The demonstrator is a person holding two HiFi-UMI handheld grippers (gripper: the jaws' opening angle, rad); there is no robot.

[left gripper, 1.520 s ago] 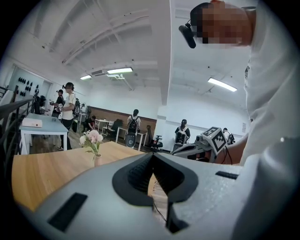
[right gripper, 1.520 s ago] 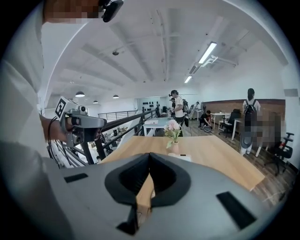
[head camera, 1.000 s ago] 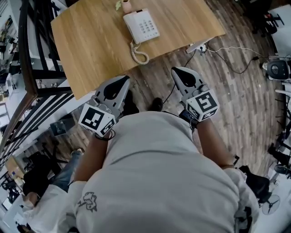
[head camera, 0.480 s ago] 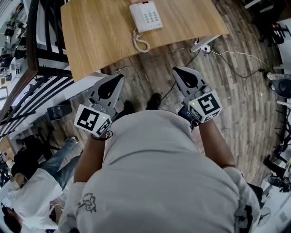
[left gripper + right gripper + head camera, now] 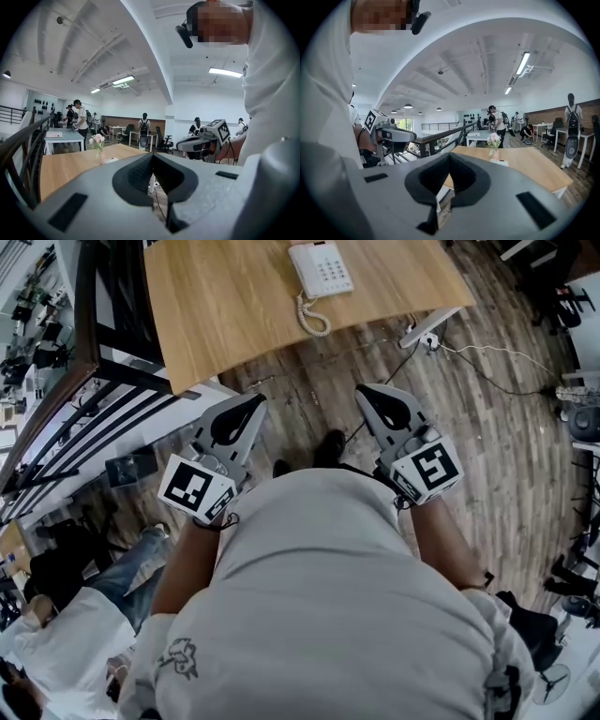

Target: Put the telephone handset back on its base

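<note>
The white telephone (image 5: pixel 322 268) sits on the wooden table (image 5: pixel 225 306) close to its near edge, its coiled cord (image 5: pixel 314 320) lying right at that edge. The handset (image 5: pixel 300 263) seems to lie along the base's left side, though it is too small to be sure. The left gripper (image 5: pixel 251 401) and right gripper (image 5: pixel 367 390) hang off the table on the person's side, over the plank floor (image 5: pixel 487 427), both clenched on nothing and well apart from the telephone.

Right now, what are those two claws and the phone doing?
Left gripper and right gripper shut, empty, short of the table. Telephone on it, untouched; hung up or not, unclear. Power strip on floor by table's corner.
</note>
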